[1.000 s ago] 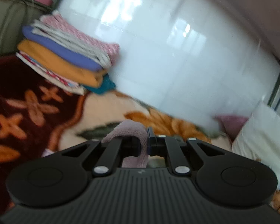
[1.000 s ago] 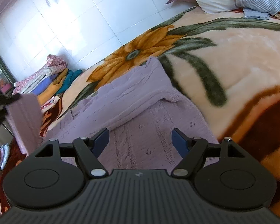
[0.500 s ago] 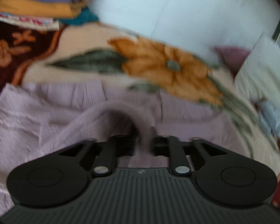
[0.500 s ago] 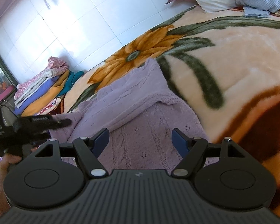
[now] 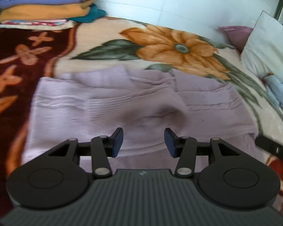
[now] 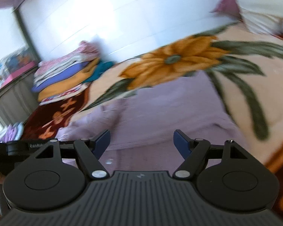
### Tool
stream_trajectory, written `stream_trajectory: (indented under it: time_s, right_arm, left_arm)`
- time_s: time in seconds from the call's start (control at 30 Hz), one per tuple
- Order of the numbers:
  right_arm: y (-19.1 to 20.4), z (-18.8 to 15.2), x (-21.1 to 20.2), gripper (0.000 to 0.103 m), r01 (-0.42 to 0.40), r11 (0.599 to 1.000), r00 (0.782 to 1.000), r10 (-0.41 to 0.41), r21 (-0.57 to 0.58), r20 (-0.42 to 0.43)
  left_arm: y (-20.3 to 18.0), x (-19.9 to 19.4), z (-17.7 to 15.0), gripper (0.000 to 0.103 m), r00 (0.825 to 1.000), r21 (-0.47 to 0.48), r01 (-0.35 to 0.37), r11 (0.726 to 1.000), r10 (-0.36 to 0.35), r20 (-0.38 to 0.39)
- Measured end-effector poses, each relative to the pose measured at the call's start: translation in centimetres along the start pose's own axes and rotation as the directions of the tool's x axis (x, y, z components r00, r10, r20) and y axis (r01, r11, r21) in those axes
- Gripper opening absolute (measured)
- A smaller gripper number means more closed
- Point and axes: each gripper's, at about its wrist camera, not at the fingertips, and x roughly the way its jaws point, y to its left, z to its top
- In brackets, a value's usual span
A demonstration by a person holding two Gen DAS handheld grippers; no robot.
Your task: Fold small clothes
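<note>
I have the lilac knitted garment (image 5: 137,101) spread flat on the plush floral bed blanket (image 5: 107,37), directly ahead of both cameras. My left gripper (image 5: 143,143) hangs just above its near part; its jaws are opening, and between the blue pads I see only the knit lying below, nothing pinched. A soft hump with a dark shadow sits in the cloth just beyond the fingertips. My right gripper (image 6: 141,143) has its jaws wide apart and empty, over the near edge of the same garment (image 6: 169,113); that view is smeared by motion blur.

Around the work: a stack of folded cloths in pink, white, violet, orange and teal (image 5: 45,5) sits at the far left corner of the bed against the white tiled wall (image 5: 179,1), well apart from the garment. To the right, a white pillow (image 5: 268,43) leans near the wall with a mauve cushion (image 5: 237,33) beside it, and a pale blue striped cloth (image 5: 279,92) lies crumpled near the blanket's right edge. A large orange flower printed on the blanket (image 5: 175,47) lies just past the garment's far edge.

From the right wrist, the black body of the other gripper (image 6: 18,146) pokes in at the left edge, close beside my right gripper's left finger. Nothing lies on the garment itself.
</note>
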Motion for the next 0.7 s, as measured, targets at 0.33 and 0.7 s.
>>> stream_trajectory:
  time_s: [0.33,0.7]
  right_arm:
    - [10.2,1.2,4.2,0.080,-0.100,0.950,0.993,0.075,-0.297,-0.097]
    - [17.2,-1.8,11.2,0.080,-0.186,0.911,0.967,0.103,-0.368,-0.234]
  left_arm:
    - [4.8,-2.8,-1.1,0.050,0.991,-0.058,-0.134,0.989,0.135,0.014]
    - [8.8,-4.4,-1.9,0.050,0.967,-0.112,-0.252,0.961,0.255,0.016]
